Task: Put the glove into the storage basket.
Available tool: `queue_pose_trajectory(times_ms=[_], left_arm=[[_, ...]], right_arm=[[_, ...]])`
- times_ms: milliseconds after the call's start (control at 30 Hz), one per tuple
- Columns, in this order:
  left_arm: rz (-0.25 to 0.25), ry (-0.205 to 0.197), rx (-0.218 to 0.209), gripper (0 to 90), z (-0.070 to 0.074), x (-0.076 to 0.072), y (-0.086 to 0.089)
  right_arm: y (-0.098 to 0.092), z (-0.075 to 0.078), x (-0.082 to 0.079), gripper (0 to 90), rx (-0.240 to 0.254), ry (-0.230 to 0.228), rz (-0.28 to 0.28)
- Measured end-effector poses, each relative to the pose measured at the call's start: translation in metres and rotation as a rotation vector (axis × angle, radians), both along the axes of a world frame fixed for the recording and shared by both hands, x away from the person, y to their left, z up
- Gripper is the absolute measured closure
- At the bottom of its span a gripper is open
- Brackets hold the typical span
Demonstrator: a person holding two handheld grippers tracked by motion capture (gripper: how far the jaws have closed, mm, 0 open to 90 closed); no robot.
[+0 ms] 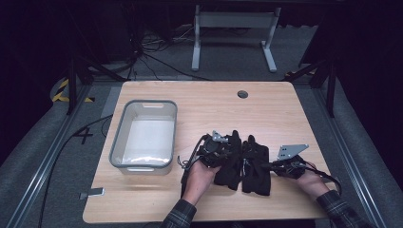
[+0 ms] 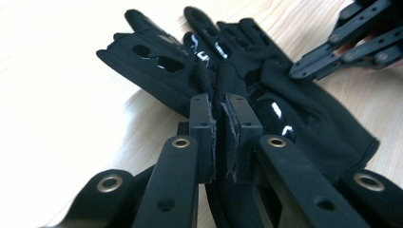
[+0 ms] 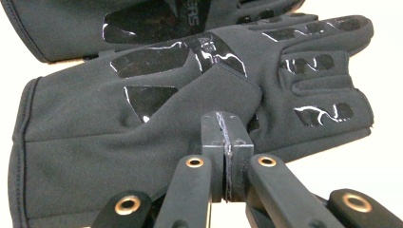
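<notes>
Two black gloves with glossy palm patches lie side by side, palms up, near the front of the wooden table [image 1: 266, 114]. My left gripper [image 1: 228, 152] comes in from the left and is shut on a raised fold of the left glove [image 1: 230, 164]; the left gripper view shows this fold between the pads of my left gripper [image 2: 221, 107], rising from the left glove [image 2: 157, 80]. My right gripper [image 1: 272, 165] is shut at the right glove [image 1: 256, 171]. In the right gripper view the right gripper [image 3: 227, 126] meets the thumb edge of the right glove [image 3: 142, 123]; no fabric shows between its pads.
A grey-rimmed white tub [image 1: 117, 135] stands empty at the table's left. A round cable hole [image 1: 243, 94] sits near the far edge. A small metal piece [image 1: 92, 193] lies at the front left corner. Beyond the table, a white desk frame [image 1: 233, 28] stands on the floor.
</notes>
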State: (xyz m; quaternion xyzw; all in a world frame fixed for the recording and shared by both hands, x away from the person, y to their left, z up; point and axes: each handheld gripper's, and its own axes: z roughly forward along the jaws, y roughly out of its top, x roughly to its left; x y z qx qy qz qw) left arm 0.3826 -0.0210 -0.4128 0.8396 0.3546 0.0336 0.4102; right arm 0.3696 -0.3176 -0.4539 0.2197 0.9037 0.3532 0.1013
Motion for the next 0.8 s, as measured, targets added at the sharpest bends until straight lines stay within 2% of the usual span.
queue_pose_trajectory(times_ms=[200,400,800], left_arm=[[-0.026,-0.013,-0.020,82.9,0.009,0.004,-0.010],[-0.059,-0.022,-0.022,83.0,0.014,0.006,-0.027],[-0.122,-0.010,-0.004,82.6,0.008,0.009,-0.058]], right_arm=[[0.003,-0.001,0.005,90.0,0.018,0.009,-0.002],[0.007,-0.001,0.007,90.0,0.017,0.006,0.000],[0.014,-0.002,0.009,90.0,0.013,0.001,0.010]])
